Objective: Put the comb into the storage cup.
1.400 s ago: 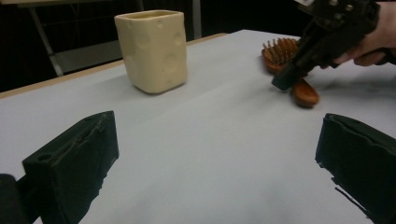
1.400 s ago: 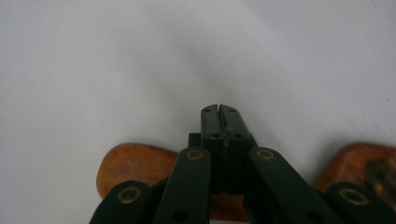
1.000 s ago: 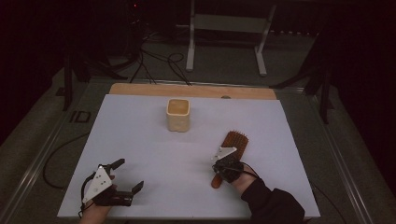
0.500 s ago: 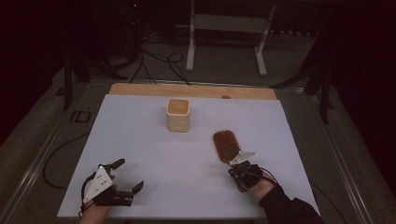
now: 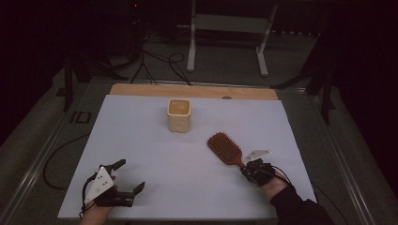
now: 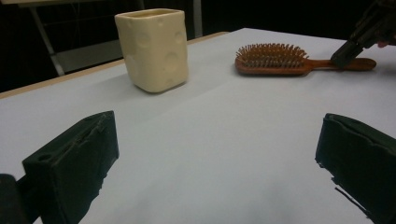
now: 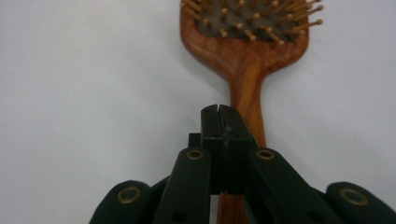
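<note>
On the white-covered bench (image 5: 141, 140), toward its right front part, lies a wooden paddle hairbrush (image 5: 226, 149), bristles up. Its head is a rounded oblong of reddish-brown wood with visible grain, set with a dark cushion from which pale, ball-tipped pins rise in rows; the neck narrows into a slim straight handle. The right tongs (image 5: 248, 168) sit over that handle with their black pads pressed together, edge to edge; in the right gripper view the handle passes beneath the closed pads (image 7: 219, 140), and whether they pinch the wood or only rest above it cannot be made out. The brush head is cut off at the top of that view, and the handle's end is covered by the tongs' linkage.

Further back, near the bench's middle, stands a cream ceramic cup (image 5: 179, 115), squarish with rounded corners and shallow round dimples like cheese holes in its glossy walls. The left tongs (image 5: 124, 176) rest at the front left, released, their matte black rubbery pads spread wide with bare bench between them. Beyond the bench the room is dark.
</note>
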`<state>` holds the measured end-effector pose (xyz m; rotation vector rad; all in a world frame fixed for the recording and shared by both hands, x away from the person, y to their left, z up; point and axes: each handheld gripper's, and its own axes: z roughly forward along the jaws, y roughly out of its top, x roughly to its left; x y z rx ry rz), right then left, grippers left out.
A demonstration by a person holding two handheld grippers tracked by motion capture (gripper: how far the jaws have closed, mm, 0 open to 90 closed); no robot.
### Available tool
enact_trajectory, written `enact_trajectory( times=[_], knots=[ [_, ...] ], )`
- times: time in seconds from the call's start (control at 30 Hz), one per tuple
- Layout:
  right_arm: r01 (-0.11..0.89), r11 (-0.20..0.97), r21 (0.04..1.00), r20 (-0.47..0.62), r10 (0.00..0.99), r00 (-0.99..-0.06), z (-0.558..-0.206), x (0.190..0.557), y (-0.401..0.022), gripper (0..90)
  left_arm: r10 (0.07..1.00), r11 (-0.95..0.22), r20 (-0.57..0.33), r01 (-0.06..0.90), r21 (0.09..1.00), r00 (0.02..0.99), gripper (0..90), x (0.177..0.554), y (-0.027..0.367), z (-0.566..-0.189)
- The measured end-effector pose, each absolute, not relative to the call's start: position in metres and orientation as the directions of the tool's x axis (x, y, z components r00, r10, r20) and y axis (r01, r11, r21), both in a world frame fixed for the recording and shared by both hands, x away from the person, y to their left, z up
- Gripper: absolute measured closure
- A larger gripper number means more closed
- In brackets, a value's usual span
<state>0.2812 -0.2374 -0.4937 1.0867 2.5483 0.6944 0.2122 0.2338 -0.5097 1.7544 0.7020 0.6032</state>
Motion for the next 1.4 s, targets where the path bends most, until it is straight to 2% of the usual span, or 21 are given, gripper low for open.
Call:
enact_trajectory(
  times=[0.37,0.63,0.93,1.17,1.4],
  knots=[
    [0.604,0.609,0.514,-0.079,0.735,-0.674,-0.495,0.286,-0.243,89.8,0.718,-0.229,0.055,0.161,0.960,0.694,0.2,0.212,0.234,-0.510],
    [0.564,0.617,0.548,-0.105,0.720,-0.686,-0.474,0.283,-0.243,89.8,0.719,-0.229,0.055,0.162,0.960,0.693,0.2,0.212,0.234,-0.510],
    [0.544,0.661,0.516,-0.106,0.680,-0.726,-0.469,0.295,-0.241,89.4,0.719,-0.226,0.053,0.161,0.961,0.693,0.2,0.212,0.235,-0.510],
    [0.528,0.698,0.483,-0.094,0.641,-0.762,-0.476,0.309,-0.238,78.0,0.719,-0.224,0.052,0.161,0.961,0.693,0.2,0.212,0.235,-0.510],
    [0.529,0.719,0.452,-0.097,0.629,-0.772,-0.484,0.314,-0.233,51.7,0.719,-0.227,0.053,0.161,0.961,0.693,0.2,0.212,0.235,-0.510]
  ],
)
